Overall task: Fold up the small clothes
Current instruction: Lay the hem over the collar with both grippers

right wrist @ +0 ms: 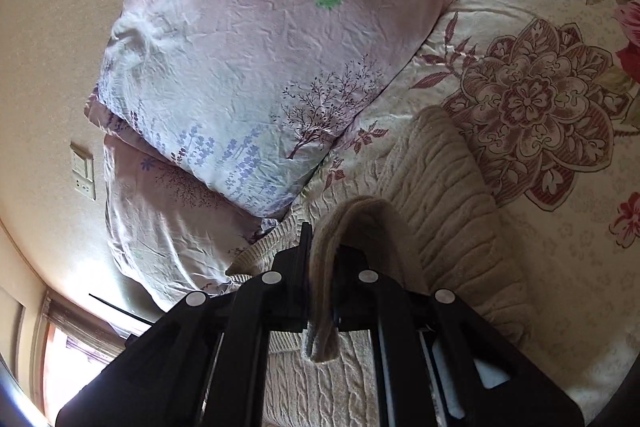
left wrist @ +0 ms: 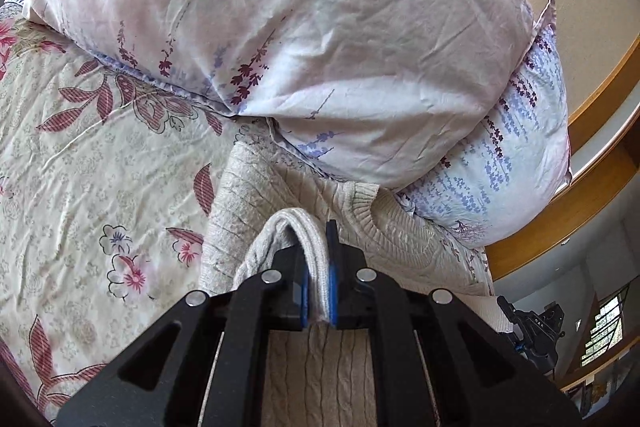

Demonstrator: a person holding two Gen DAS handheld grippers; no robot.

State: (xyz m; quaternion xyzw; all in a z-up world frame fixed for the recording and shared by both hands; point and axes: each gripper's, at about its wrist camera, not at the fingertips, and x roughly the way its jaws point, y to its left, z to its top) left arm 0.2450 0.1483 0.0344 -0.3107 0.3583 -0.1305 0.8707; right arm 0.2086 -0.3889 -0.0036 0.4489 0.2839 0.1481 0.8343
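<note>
On the bed [left wrist: 80, 155], right up by the headboard end, a cream cable-knit sweater [left wrist: 256, 211] was lying on the floral bedspread, with its ribbed neck opening pushed up against the bottom pillow. The left hand-held gripper [left wrist: 318, 267] had its blue-padded jaws pinched tight on a folded-over loop of the knit, so a little hump of fabric stuck up past the fingertips. Same deal on the other side: the right hand-held gripper [right wrist: 320, 267] was clamped closed on its own bunched strip of the sweater, and the end of that strip hung out behind the jaws over the knit below. Both were angled downward toward the bed. Two pillows [right wrist: 256, 39] in pale lavender cases with purple flower prints were stacked just past the sweater, the top one with a small green clover mark. A wall switch plate [right wrist: 82, 171] showed off to the left in the right wrist view.
</note>
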